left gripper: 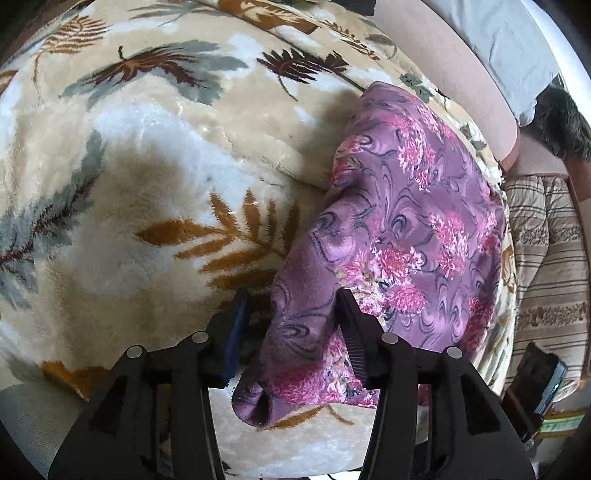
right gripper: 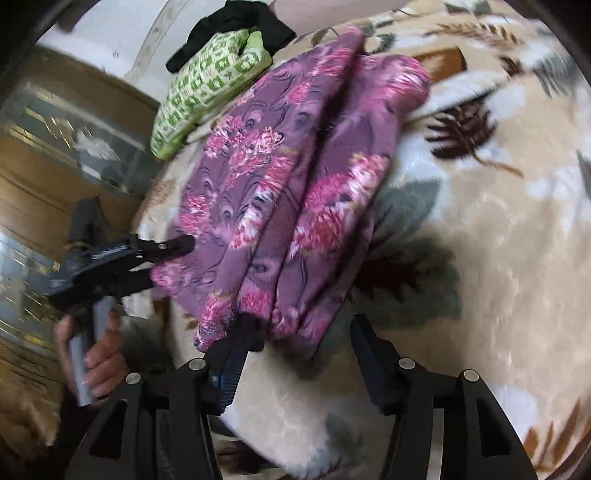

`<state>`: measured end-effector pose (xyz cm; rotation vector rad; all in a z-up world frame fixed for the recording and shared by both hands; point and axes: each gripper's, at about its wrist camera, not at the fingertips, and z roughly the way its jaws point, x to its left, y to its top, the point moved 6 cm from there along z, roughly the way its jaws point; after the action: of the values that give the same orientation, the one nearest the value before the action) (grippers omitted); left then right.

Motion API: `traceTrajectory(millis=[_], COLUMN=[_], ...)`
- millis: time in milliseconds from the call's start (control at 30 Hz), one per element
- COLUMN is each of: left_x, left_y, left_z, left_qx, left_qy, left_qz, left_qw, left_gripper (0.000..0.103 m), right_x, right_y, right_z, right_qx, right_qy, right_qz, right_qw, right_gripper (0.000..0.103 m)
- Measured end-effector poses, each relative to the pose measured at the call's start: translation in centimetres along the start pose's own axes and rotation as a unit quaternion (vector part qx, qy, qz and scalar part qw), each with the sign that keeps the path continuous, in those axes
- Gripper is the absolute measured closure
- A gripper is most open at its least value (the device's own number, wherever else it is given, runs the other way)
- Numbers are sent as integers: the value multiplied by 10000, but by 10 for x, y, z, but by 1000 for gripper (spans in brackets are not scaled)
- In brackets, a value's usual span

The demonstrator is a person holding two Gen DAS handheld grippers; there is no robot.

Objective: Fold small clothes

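Note:
A purple garment with pink flowers [left gripper: 406, 206] lies folded lengthwise into a long strip on the leaf-patterned blanket [left gripper: 147, 166]. My left gripper [left gripper: 293, 310] stands open over the strip's near side edge; a fold of cloth lies between the jaws, and the blue left pad [left gripper: 236, 332] is apart from it. In the right wrist view the garment [right gripper: 295, 177] runs away from me. My right gripper [right gripper: 303, 332] is open at its near end, with the cloth's hem between the fingers and a gap on the right. The left gripper [right gripper: 181, 245] shows at the garment's left edge.
A green patterned cloth [right gripper: 207, 88] and a black garment [right gripper: 236, 22] lie at the bed's far edge. A person's hand [right gripper: 99, 354] holds the left gripper's handle. A glass-fronted wooden cabinet [right gripper: 55, 147] stands beyond. A striped quilt [left gripper: 546, 258] and a dark phone [left gripper: 539, 384] sit beside the bed.

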<state>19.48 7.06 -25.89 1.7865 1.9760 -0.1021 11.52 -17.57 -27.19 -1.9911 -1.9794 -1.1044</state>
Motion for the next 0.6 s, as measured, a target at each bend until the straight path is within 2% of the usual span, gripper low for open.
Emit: traceTrajectory(millis=[33,167,233,333,433,500,600], left_x=[-1,1,0,-4,-7,-8,-10], left_y=[0,0,0,-1,-2,-3,-4], left_z=[0,0,1,1,1,1,1], left_qx=[-7,-13,-25,-78,-100,-125,-165], left_qy=[10,22,69,186,258,312,385], left_qz=[3,-10,31,162,251,311,424], left_qw=[10000,10000,10000,9997,9993,9990,9982], left_gripper=[55,55,55,55,55,55,54], right_x=[0,-2,-2,4,12,15,22], right_y=[1,-12,-19,-16,-7,-6,-8], right_z=[0,-14,-13,-2,12,16,9], right_qx=[-4,64,135,163,142,186,150], right_qy=[-64,163,-66,-153,-368,-500,-621], right_qz=[-56,61,-28,-204,-386,-545,-665], right_qw=[10000,9998,9999,9995,9985,9971,9957], right_gripper=[59,61,61,65,77,91,96])
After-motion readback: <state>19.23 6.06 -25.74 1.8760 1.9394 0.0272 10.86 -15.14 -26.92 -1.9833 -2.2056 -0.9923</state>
